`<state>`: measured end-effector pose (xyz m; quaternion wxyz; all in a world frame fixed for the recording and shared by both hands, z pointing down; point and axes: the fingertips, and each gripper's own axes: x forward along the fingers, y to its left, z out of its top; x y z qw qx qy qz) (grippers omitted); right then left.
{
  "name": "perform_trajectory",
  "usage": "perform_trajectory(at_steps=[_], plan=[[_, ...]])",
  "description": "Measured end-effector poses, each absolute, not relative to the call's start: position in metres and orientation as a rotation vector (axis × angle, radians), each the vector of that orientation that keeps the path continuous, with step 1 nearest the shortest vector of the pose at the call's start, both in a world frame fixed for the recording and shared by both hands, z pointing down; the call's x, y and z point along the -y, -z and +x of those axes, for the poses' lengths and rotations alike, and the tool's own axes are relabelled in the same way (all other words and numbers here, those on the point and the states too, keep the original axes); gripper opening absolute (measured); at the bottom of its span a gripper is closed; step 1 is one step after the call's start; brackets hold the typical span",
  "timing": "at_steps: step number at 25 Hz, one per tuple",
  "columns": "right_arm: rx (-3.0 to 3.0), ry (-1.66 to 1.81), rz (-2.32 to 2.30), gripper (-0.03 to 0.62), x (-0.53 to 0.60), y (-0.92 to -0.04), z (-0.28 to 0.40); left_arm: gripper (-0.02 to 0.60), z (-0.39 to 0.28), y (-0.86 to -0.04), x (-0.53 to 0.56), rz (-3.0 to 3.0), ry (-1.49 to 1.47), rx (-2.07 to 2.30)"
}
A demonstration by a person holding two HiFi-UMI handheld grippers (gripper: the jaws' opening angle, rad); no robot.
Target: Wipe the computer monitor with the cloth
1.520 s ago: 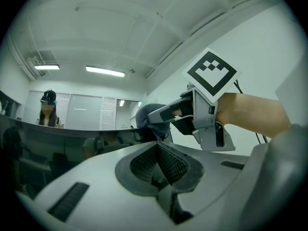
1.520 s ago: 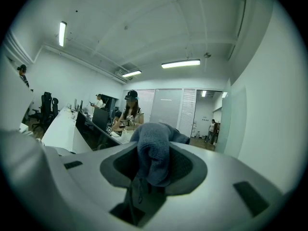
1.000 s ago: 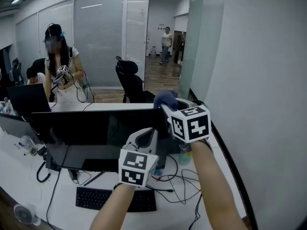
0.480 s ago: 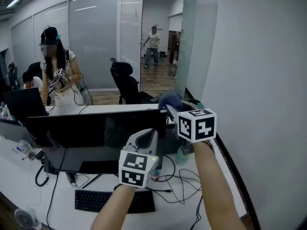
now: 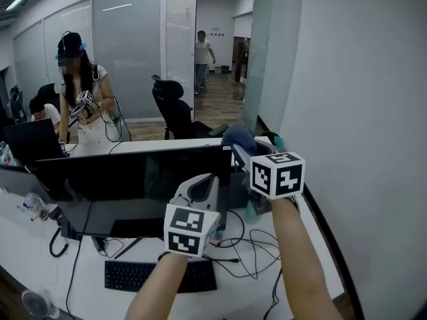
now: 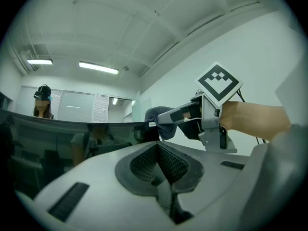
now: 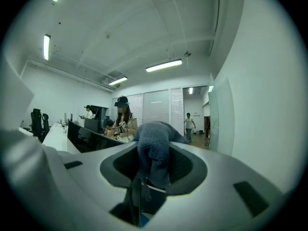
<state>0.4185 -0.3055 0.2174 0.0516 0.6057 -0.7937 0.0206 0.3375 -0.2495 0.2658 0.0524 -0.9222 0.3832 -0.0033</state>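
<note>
- The right gripper [image 7: 153,165] clamps a bunched blue-grey cloth [image 7: 153,146], raised near the upper right corner of the monitor [image 5: 133,172].
- The left gripper [image 6: 159,163], jaws pressed together on nothing, hovers lower and to the left, before the dark screen.
- The wipe looks barely begun: nearly the whole screen, stretching leftward, awaits the cloth.
- Below lie loose cables [image 5: 250,249] and a keyboard [image 5: 160,277]; neither appears to block the pass.

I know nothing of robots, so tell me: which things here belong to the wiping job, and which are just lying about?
Job: monitor; cloth, clamped by the right gripper; left gripper, jaws shut, empty.
Lying about: keyboard; cables; chair.
</note>
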Motion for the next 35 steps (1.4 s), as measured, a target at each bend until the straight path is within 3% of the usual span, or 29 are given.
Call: perform_trajectory(at_steps=[17,28,35], plan=[[2.472,-0.199,1.91,0.144,0.296,-0.24,0.42,0.008,0.337,-0.276,0.246,-2.825,0.03,-1.159],[2.661,-0.712,2.033,0.143,0.295,-0.254,0.428,0.008,0.337,-0.28,0.246,-2.831,0.034,-1.161],[2.658,-0.704,1.997,0.143,0.292,-0.272,0.425,0.008,0.337,-0.285,0.247,-2.835,0.042,-1.166]])
